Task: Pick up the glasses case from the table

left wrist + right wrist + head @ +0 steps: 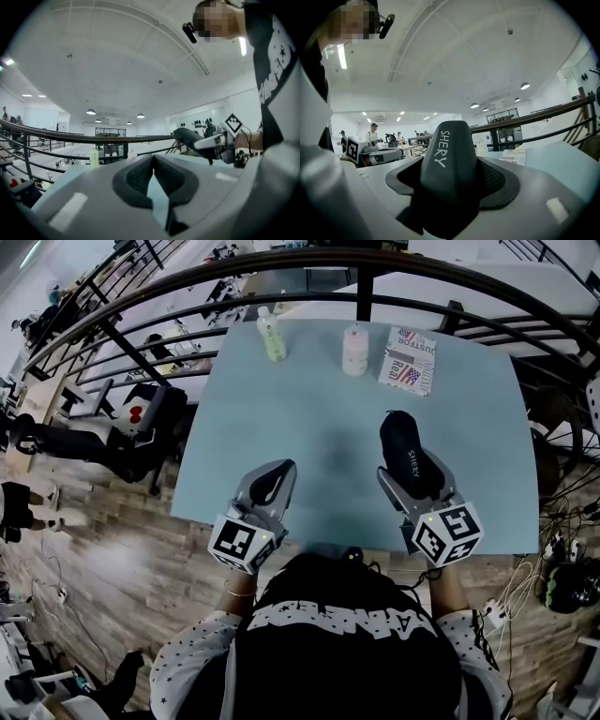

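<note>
Down at the near edge, the left gripper [270, 486] hovers over the surface [309, 418], its fingers pressed together on nothing. To its right, the right gripper [414, 482] has its fingers clamped on the black glasses case [403, 448], whose far end pokes toward the bare middle. There's plenty of open room ahead. Along the far edge stand a green bottle [272, 337], a white bottle [354, 350] and a printed packet [410, 360], with the railing [281, 263] just beyond.
</note>
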A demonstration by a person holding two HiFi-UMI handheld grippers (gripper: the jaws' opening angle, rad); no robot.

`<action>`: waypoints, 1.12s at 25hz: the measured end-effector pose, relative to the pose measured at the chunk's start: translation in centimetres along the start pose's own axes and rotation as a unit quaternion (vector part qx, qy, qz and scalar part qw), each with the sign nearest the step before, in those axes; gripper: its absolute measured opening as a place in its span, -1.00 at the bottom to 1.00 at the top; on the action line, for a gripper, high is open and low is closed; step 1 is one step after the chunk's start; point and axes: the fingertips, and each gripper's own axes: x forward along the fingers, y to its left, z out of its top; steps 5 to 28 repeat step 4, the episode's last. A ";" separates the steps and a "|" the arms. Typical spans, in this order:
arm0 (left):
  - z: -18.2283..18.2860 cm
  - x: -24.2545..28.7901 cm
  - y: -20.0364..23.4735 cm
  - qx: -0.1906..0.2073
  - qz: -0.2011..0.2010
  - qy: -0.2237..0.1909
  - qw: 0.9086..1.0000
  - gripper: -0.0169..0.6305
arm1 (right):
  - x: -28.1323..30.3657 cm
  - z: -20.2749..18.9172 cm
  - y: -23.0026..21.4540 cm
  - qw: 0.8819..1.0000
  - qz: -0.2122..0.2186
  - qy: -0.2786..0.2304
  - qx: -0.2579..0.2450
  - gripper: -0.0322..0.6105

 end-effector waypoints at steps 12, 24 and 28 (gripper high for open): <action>-0.1 0.1 -0.1 0.002 0.000 0.004 1.000 -0.95 | 0.1 0.1 -0.2 1.000 0.002 0.000 0.001 0.24; -0.1 0.1 -0.1 0.002 0.000 0.004 1.000 -0.95 | 0.1 0.1 -0.2 1.000 0.002 0.000 0.001 0.24; -0.1 0.1 -0.1 0.002 0.000 0.004 1.000 -0.95 | 0.1 0.1 -0.2 1.000 0.002 0.000 0.001 0.24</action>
